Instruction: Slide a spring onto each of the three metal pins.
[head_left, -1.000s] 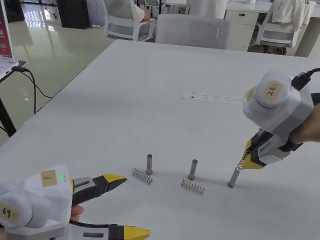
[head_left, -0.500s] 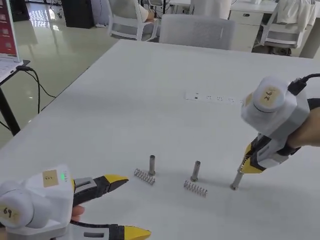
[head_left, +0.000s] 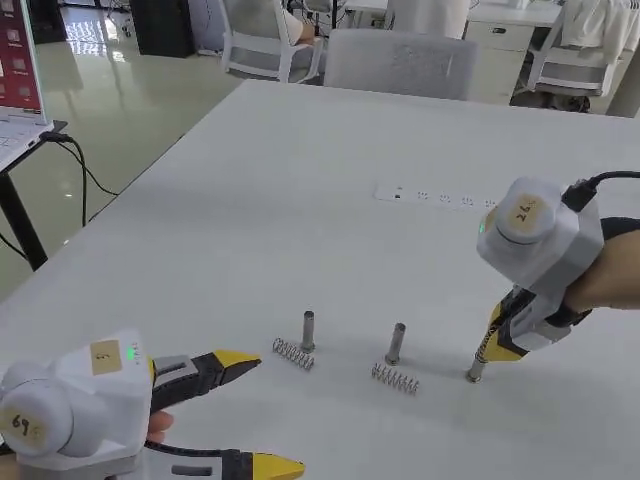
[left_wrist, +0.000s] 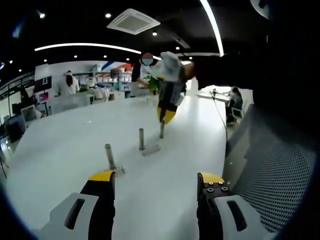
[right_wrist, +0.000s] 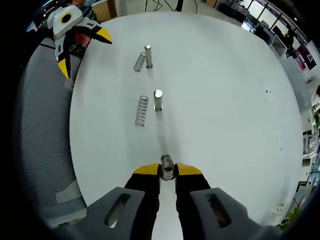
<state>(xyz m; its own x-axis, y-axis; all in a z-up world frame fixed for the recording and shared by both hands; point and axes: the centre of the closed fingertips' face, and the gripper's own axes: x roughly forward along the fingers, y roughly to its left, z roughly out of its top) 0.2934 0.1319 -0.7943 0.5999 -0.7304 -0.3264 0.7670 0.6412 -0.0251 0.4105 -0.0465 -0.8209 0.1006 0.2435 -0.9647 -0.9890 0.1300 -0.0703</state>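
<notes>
R gripper (head_left: 497, 340), jaws clamped on a spring (right_wrist: 167, 169), has dropped lower over the right pin (head_left: 475, 373). Less pin shows, so spring 1 is prob. going on. L gripper (head_left: 270, 412), jaws apart, sits near left. Two loose springs (head_left: 293, 352) lie by other pins (head_left: 308, 330).

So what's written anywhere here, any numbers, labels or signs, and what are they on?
"26": handwritten on the right sticker, a round one on top of the right gripper.
"69": handwritten on the left sticker, a round one on the left gripper.
Square label on the left gripper: a pen mark, too small to read.
Red screen at the far left: text too blurred to read.
</notes>
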